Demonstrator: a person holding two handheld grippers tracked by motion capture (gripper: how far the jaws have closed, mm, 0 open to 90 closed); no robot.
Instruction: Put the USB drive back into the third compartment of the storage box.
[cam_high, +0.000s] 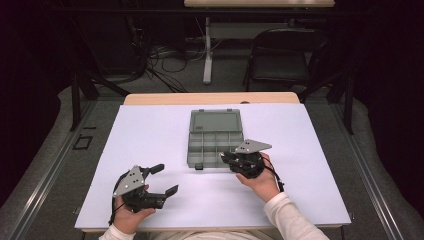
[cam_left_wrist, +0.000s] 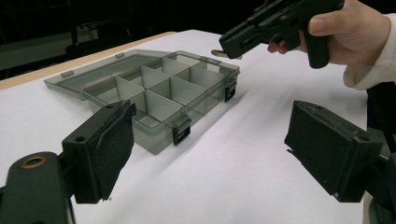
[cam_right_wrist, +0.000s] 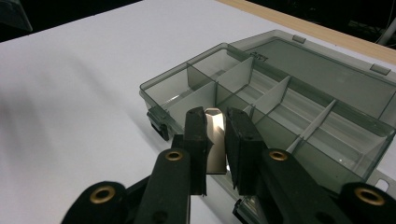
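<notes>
The right gripper (cam_right_wrist: 215, 140) pinched a small clear divider (cam_right_wrist: 215, 140) above the open organizer box (cam_high: 216, 137), not yet slotted in; the left gripper (cam_high: 165, 179) rested spread.

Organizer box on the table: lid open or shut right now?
Open. The lid lies flat behind the organizer box, and its divided compartments are uncovered.

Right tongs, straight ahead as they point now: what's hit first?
Probably the grey compartment box: the right tongs, shut on a clear divider piece, aim over its near wall toward the inner dividers. Height above the box is unclear.
</notes>
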